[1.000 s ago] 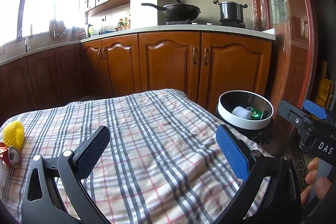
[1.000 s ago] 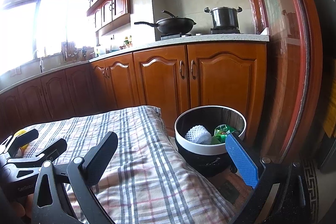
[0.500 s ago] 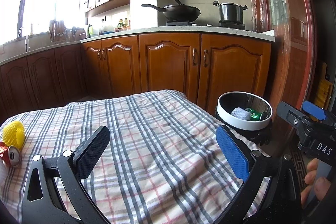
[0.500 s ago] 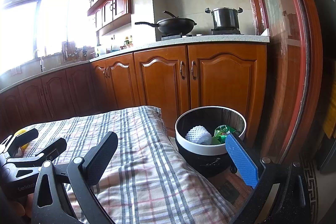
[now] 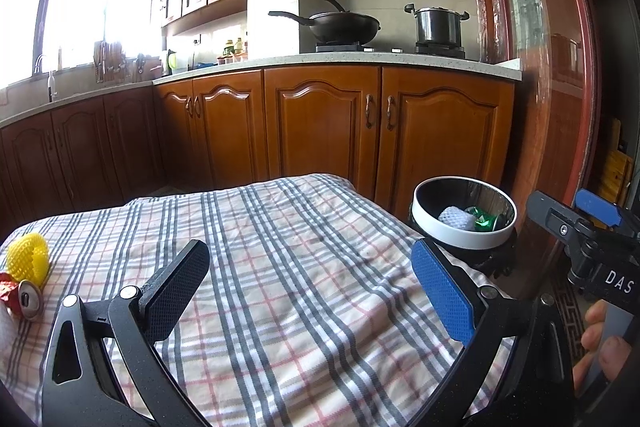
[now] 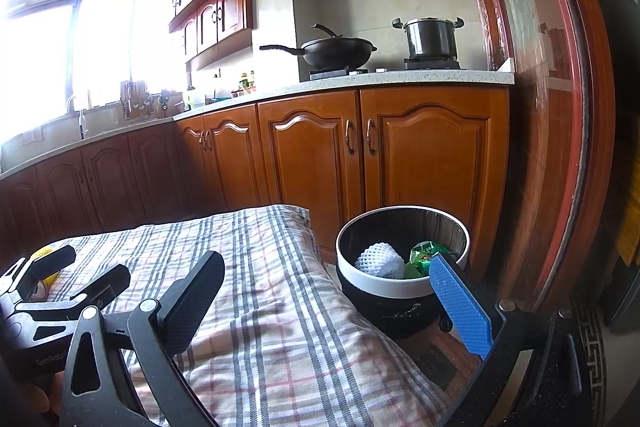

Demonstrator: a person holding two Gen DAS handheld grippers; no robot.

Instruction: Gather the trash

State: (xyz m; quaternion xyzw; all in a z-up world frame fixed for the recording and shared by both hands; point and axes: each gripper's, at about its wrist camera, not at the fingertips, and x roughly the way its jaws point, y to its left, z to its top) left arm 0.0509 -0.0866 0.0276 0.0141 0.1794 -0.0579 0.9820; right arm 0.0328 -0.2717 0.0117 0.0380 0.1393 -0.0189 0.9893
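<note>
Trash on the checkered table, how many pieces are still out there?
2 for sure: a yellow foam net and a crushed can, side by side at the tablecloth's left edge. Something white at the picture's edge beside the can may be a third.

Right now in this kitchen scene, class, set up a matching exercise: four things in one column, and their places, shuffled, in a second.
Things:
1. yellow net
2. white foam net
3. wok
4. crushed can

Places:
A. on the stove
B. in the bin
C. at the cloth's left edge, nearer the camera
D. on the cloth, behind the can

Pairs: 1-D, 2-B, 3-A, 4-C
</note>
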